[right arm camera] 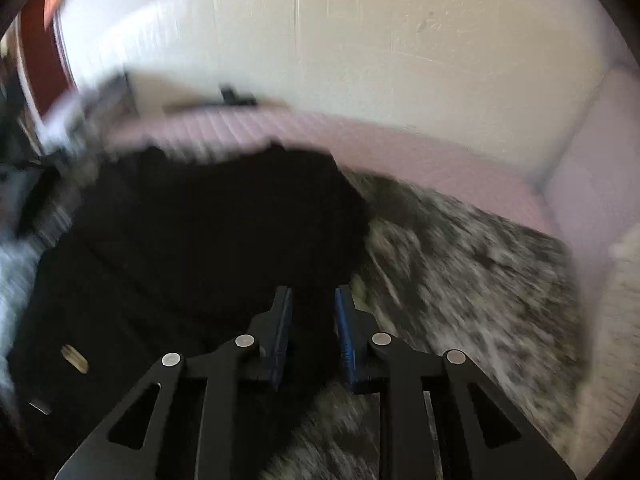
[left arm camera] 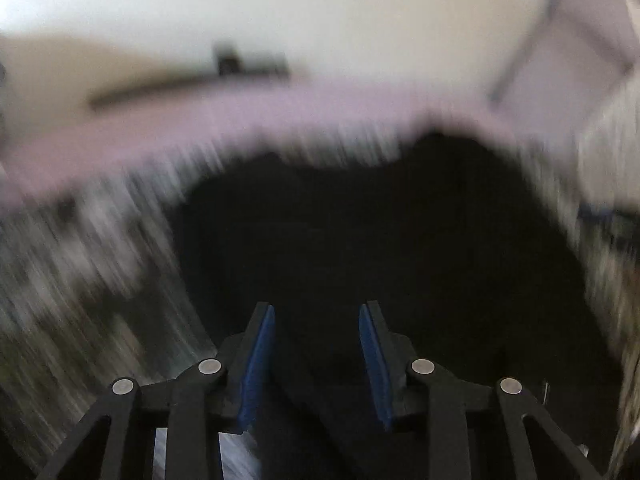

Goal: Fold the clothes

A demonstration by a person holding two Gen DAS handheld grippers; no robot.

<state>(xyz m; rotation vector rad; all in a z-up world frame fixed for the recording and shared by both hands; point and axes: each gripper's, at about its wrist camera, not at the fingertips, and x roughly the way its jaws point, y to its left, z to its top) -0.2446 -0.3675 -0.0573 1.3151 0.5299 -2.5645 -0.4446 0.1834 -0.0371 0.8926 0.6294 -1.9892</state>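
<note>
A black garment [left arm camera: 380, 232] lies spread on a mottled grey-and-white blanket [left arm camera: 80, 260]; both views are smeared by motion. My left gripper [left arm camera: 317, 309] hangs over the garment's near part. Its blue pads [left arm camera: 262, 344] stand well apart and press on nothing. In the right wrist view the same black garment [right arm camera: 208, 232] fills the left half, with a small tan tag [right arm camera: 74, 358] on it. My right gripper [right arm camera: 313, 293] is at the garment's right edge, where it meets the blanket [right arm camera: 480, 280]. Its pads stand a narrow gap apart, and only dark cloth shows behind that gap.
A pale pink sheet [left arm camera: 280, 120] [right arm camera: 440, 152] runs along the far side below a white wall [right arm camera: 360, 40]. A small dark object [left arm camera: 230, 62] sits at the far edge. A grey frame [left arm camera: 532, 40] stands at the right. A blurred pale shape [right arm camera: 76, 116] and a red-brown surface [right arm camera: 40, 40] lie at the left.
</note>
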